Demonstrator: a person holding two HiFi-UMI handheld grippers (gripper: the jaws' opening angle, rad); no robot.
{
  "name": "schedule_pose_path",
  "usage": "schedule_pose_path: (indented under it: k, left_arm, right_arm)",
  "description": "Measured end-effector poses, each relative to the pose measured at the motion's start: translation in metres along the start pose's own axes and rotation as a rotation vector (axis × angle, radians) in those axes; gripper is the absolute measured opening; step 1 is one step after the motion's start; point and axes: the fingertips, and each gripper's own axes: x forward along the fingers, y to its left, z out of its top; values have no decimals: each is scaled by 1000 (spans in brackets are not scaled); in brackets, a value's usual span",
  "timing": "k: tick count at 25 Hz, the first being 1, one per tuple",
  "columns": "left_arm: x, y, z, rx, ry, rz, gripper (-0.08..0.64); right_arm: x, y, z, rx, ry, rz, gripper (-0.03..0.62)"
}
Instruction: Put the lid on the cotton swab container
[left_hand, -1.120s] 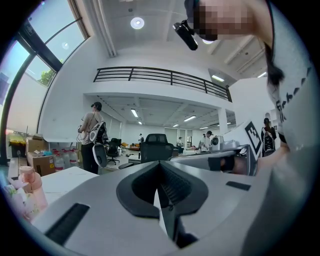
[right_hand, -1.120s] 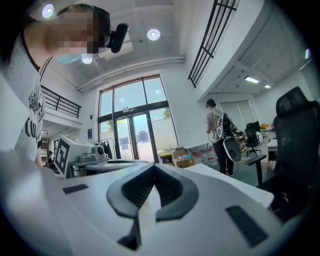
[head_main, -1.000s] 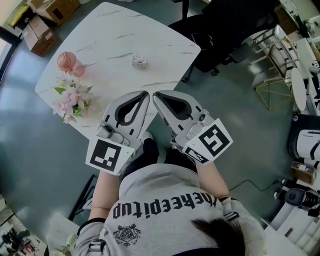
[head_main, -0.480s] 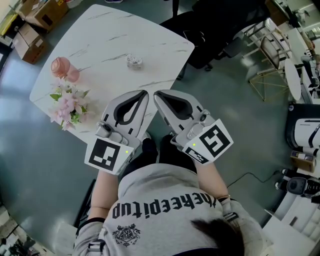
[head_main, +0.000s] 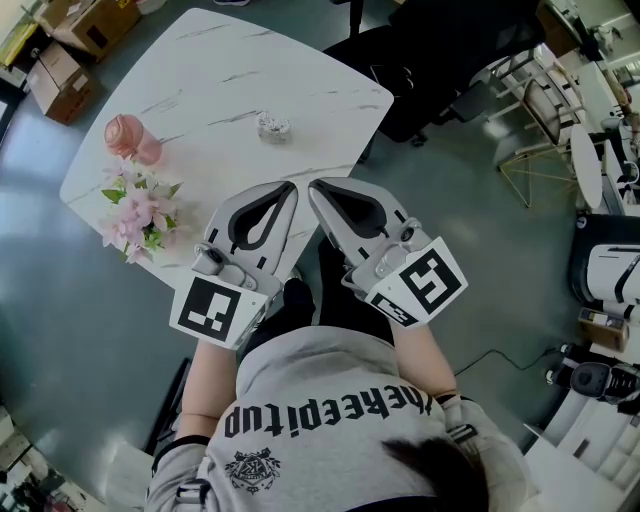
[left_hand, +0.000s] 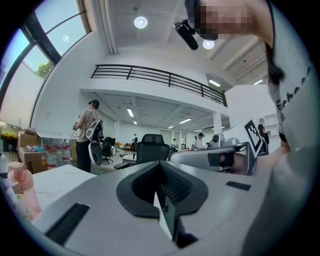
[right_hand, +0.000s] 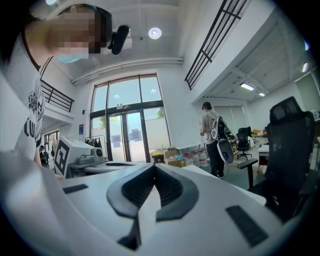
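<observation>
- The left gripper (head_main: 292, 186) has its jaws pressed together with nothing between them. It hangs over the near edge of the white table (head_main: 220, 90).
- The right gripper (head_main: 313, 186) is just to its right, with its jaws also together and empty.
- The cotton swab container (head_main: 273, 125) stands on the table, farther off than both grippers and apart from them. It is too small to tell whether its lid is on.
- A pink bottle (head_main: 130, 138) and flowers (head_main: 140, 205) stand along the table's left edge.

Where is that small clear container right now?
In the head view, the small clear container sits alone on the white marble table, to the right of the pink bottle and the flowers.
</observation>
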Motion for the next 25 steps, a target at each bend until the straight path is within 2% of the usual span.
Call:
schedule_pose_path:
  k: [11, 25]
  left_arm:
    - [17, 30, -2, -8, 11, 115, 15]
    - [69, 71, -7, -25, 18, 292, 15]
  right_arm:
    - [30, -19, 1, -5, 26, 111, 11]
    - [63, -83, 8, 0, 63, 249, 11]
